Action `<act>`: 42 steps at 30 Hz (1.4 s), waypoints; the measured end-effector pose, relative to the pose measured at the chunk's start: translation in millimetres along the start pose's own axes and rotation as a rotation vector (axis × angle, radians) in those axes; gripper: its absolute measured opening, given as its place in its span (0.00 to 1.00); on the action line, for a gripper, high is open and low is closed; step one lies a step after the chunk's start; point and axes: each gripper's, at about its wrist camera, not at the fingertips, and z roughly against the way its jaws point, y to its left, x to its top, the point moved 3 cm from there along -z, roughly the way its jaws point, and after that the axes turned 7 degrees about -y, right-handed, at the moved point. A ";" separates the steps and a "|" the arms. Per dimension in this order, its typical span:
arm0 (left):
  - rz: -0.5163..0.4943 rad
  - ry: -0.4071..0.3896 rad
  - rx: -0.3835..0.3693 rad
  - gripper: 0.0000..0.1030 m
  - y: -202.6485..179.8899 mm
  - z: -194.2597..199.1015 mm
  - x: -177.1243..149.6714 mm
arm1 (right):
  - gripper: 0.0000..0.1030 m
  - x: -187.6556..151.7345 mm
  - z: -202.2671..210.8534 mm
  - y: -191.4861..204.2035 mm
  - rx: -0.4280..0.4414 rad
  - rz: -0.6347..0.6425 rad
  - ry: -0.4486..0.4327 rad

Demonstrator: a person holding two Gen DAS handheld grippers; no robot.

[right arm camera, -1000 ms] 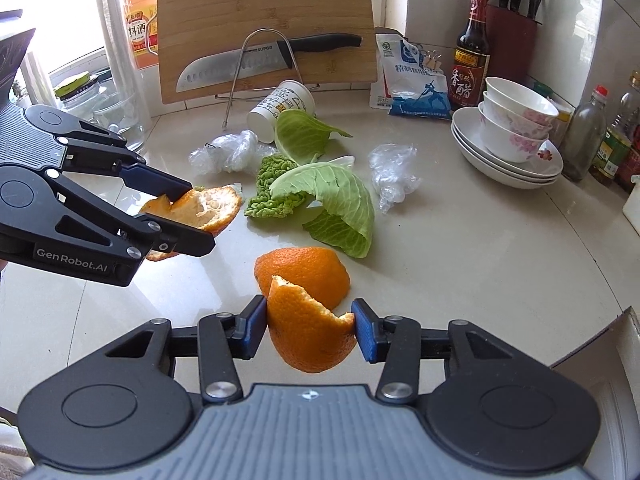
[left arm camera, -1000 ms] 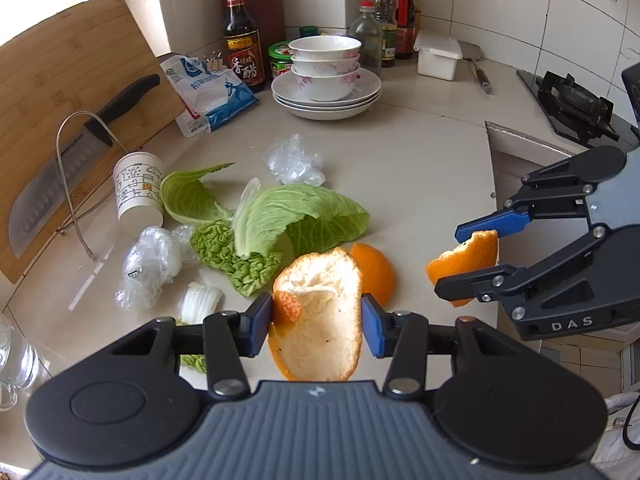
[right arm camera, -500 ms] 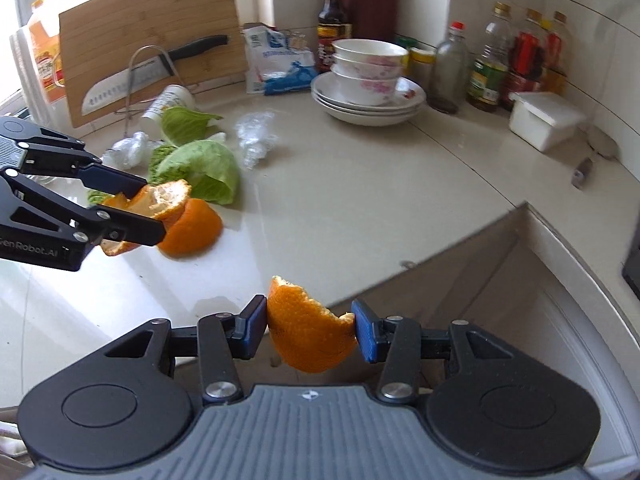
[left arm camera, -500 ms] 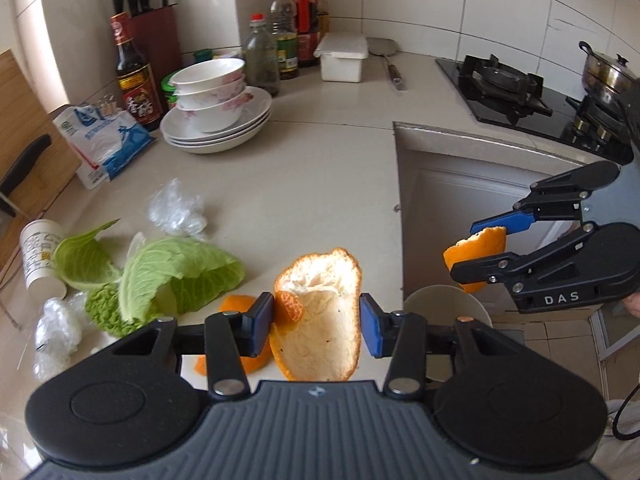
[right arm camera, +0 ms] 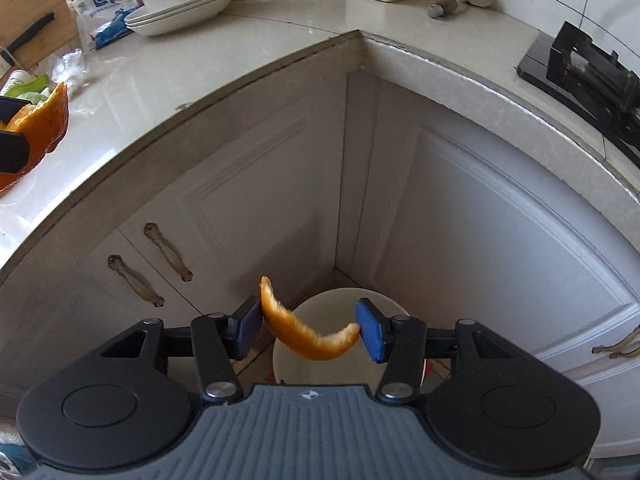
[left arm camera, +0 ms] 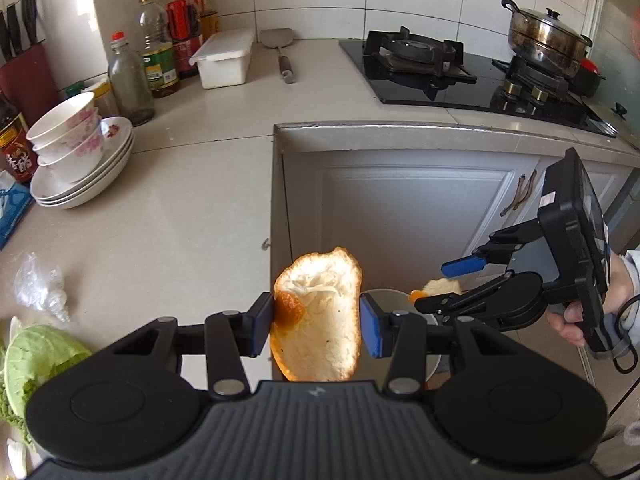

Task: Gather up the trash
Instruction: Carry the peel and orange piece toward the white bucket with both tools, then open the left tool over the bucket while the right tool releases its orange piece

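Note:
My left gripper (left arm camera: 317, 322) is shut on a large orange peel (left arm camera: 320, 320) and holds it at the counter's front edge. My right gripper (right arm camera: 310, 328) has its jaws spread wider; a curved orange peel (right arm camera: 308, 338) hangs between the pads, touching both, above a white round bin (right arm camera: 340, 348) on the floor. In the left wrist view the right gripper (left arm camera: 444, 284) with its peel (left arm camera: 440, 288) is over the bin (left arm camera: 390, 298). Cabbage leaves (left arm camera: 36, 356) and crumpled plastic (left arm camera: 38, 286) lie on the counter at left.
Stacked bowls and plates (left arm camera: 76, 156), bottles (left arm camera: 160, 56), a white box (left arm camera: 224, 58) and a spatula (left arm camera: 282, 52) stand at the back. A gas stove (left arm camera: 460, 68) with a pot (left arm camera: 548, 40) is at right. Cabinet doors (right arm camera: 248, 184) with handles surround the bin.
Both grippers swung right, off the counter toward the floor bin. The right gripper moved down over the bin and its jaws spread wider, the peel now slack between them.

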 end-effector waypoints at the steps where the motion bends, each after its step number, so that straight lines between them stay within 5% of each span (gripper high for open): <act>1: -0.007 0.003 -0.005 0.43 -4.5 -6.1 1.6 | 0.63 -0.9 -0.1 -3.9 -0.004 -0.012 -0.005; 4: -0.023 0.008 -0.024 0.43 -18.1 -23.2 5.0 | 0.84 -2.7 7.0 -10.3 -0.019 -0.036 -0.039; 10: -0.043 0.024 -0.061 0.43 -43.2 -60.1 7.5 | 1.00 -11.1 27.3 -24.7 -0.056 -0.048 -0.091; 15: -0.077 0.031 -0.072 0.43 -62.9 -83.6 4.8 | 1.00 -25.2 44.4 -35.9 -0.020 -0.013 -0.168; 23: -0.092 0.074 -0.053 0.44 -93.3 -136.5 -16.2 | 0.98 -50.0 51.8 -53.9 -0.175 -0.033 -0.032; 36: -0.005 0.248 -0.020 0.45 -118.8 -269.2 -97.0 | 0.98 -79.4 92.8 -68.2 -0.267 -0.135 -0.096; 39: -0.011 0.255 0.008 0.53 -119.0 -283.2 -106.0 | 1.00 -82.7 94.2 -67.6 -0.275 -0.138 -0.094; 42: -0.020 0.221 0.029 0.74 -120.7 -285.5 -107.2 | 1.00 -85.2 94.0 -67.1 -0.288 -0.123 -0.089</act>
